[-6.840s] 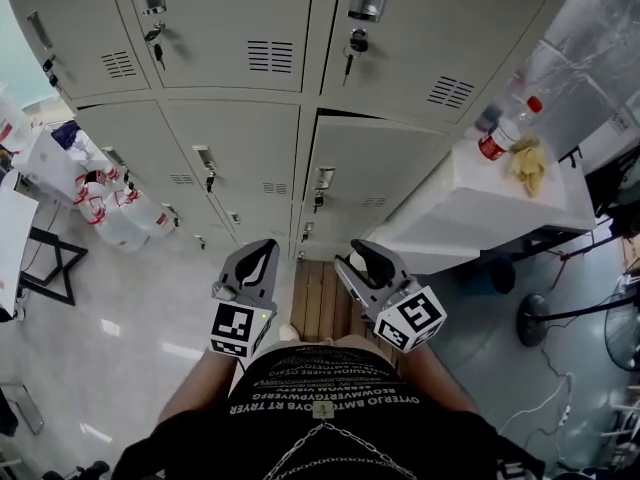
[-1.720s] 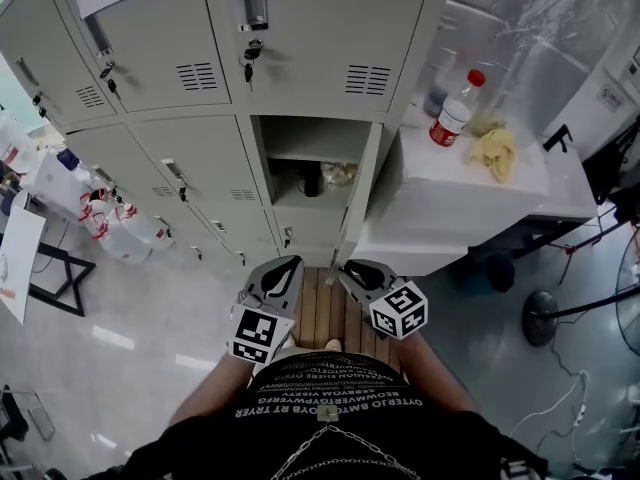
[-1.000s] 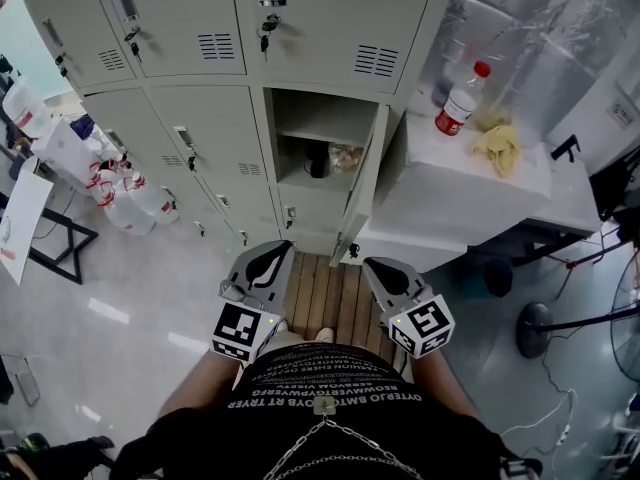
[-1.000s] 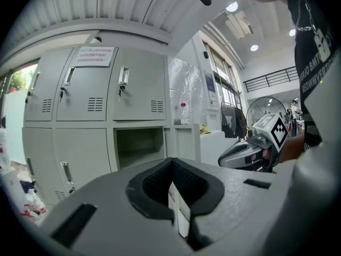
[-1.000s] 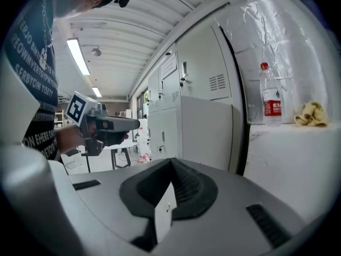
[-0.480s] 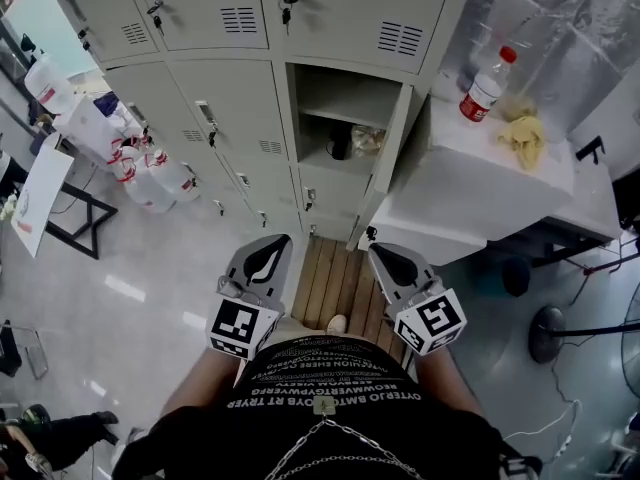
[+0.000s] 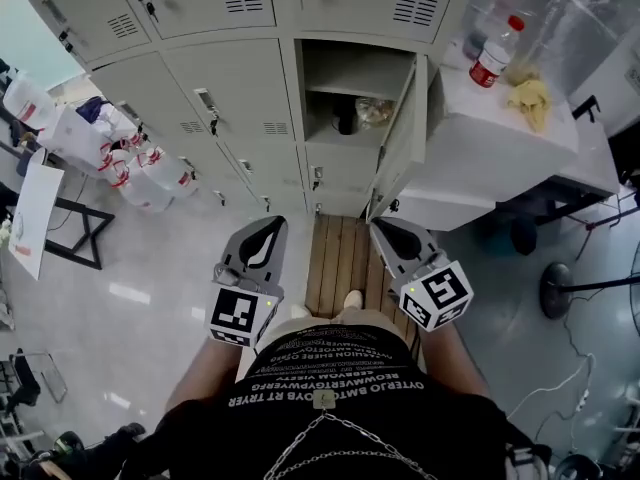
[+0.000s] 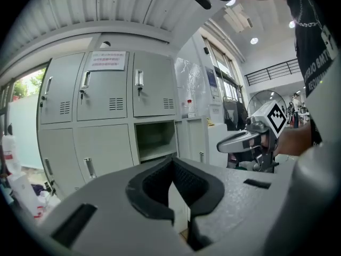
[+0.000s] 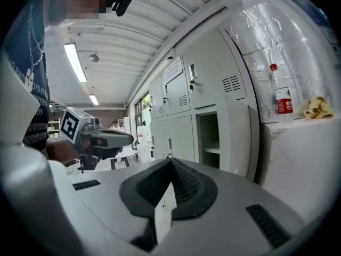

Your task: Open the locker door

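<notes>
The grey locker bank fills the top of the head view. One middle-row locker (image 7: 355, 93) (image 8: 154, 140) (image 9: 208, 137) stands open, its door (image 7: 403, 133) (image 9: 237, 135) swung out to the right. A dark item (image 7: 343, 120) and a pale bundle (image 7: 373, 111) sit on its shelf. My left gripper (image 7: 270, 225) (image 8: 171, 159) and right gripper (image 7: 383, 230) (image 9: 171, 161) are held side by side well back from the lockers. Both are shut and hold nothing. Neither touches the door.
A white cabinet (image 7: 490, 153) right of the open door carries a red-capped bottle (image 7: 497, 51) (image 9: 282, 97) and a yellow cloth (image 7: 530, 95) (image 9: 318, 106). Wooden slats (image 7: 340, 258) lie on the floor below the locker. Jugs and bags (image 7: 130, 163) stand at the left.
The locker door, closed in the earliest frame, stands open. Over the last second both grippers have drawn back from the lockers, side by side and empty.
</notes>
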Tool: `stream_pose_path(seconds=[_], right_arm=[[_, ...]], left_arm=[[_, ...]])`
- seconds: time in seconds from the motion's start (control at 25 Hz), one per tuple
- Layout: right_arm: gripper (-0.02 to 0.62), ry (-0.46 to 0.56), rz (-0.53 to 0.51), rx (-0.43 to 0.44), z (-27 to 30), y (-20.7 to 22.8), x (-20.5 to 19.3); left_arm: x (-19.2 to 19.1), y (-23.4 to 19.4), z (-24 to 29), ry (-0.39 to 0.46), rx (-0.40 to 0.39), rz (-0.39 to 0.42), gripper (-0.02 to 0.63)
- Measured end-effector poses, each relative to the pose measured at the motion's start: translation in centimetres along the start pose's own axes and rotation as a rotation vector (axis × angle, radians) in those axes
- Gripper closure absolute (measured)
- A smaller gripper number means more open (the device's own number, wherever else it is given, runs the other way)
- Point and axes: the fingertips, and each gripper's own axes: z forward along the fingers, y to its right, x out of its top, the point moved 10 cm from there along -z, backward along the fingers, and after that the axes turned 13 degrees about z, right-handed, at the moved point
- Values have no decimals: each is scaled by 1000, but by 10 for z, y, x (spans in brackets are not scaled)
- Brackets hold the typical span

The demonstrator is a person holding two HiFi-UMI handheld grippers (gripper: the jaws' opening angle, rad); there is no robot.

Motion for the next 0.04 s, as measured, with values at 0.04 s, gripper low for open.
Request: stream_pose_path(seconds=[0.04], right_arm=[[600, 0, 6, -7, 4, -5, -3]], left_arm=[[-8, -5, -4, -9, 0, -10, 612]])
